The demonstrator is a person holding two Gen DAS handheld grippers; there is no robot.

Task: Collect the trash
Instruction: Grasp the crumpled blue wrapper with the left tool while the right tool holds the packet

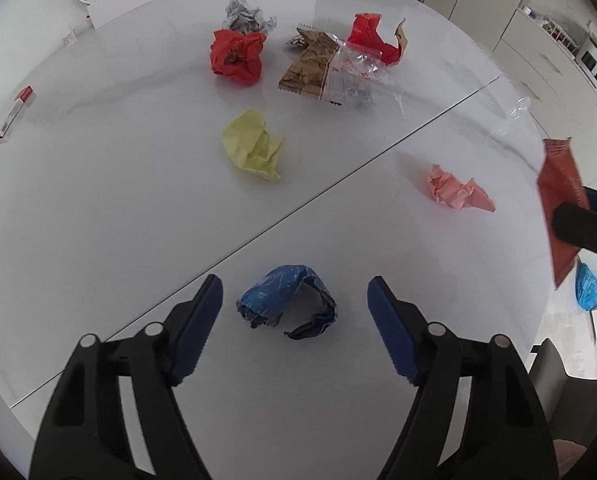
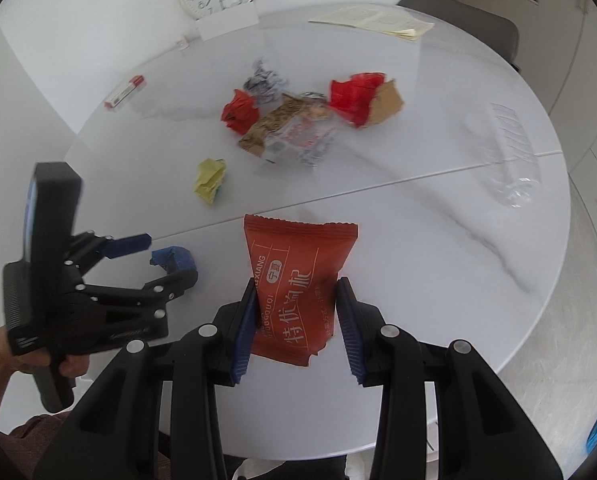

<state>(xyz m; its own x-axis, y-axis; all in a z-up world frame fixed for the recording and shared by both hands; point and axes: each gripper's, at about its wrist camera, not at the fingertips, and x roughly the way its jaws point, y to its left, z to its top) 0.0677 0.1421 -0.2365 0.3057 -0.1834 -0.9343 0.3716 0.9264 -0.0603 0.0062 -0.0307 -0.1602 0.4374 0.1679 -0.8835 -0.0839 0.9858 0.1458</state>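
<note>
Between the left claw's (image 1: 294,308) spread, unclenched pads: blue crumpled wrapper (image 1: 286,300) on tabletop (image 1: 98,220), long axis running pad to pad. Right claw (image 2: 296,312), farther off, grasps red snack packet (image 2: 294,280).

A red-brown snack packet (image 2: 298,288) with white printed lettering hangs upright above the worktop (image 2: 438,240), pinched at both side edges — its serrated top seam uppermost. A crumpled blue wrapper (image 1: 286,300), curled into an open arc, lies on the near half of the worktop. Beyond the seam a crumpled yellow paper (image 1: 254,145) lies alone; a pink crumpled paper (image 1: 458,189) sits off to the right. Farther back a cluster — a red paper ball (image 1: 237,56), a grey printed wad (image 1: 247,15), a brown patterned wrapper (image 1: 306,67), clear plastic film (image 1: 352,76) and a red torn packet (image 1: 372,38).
</note>
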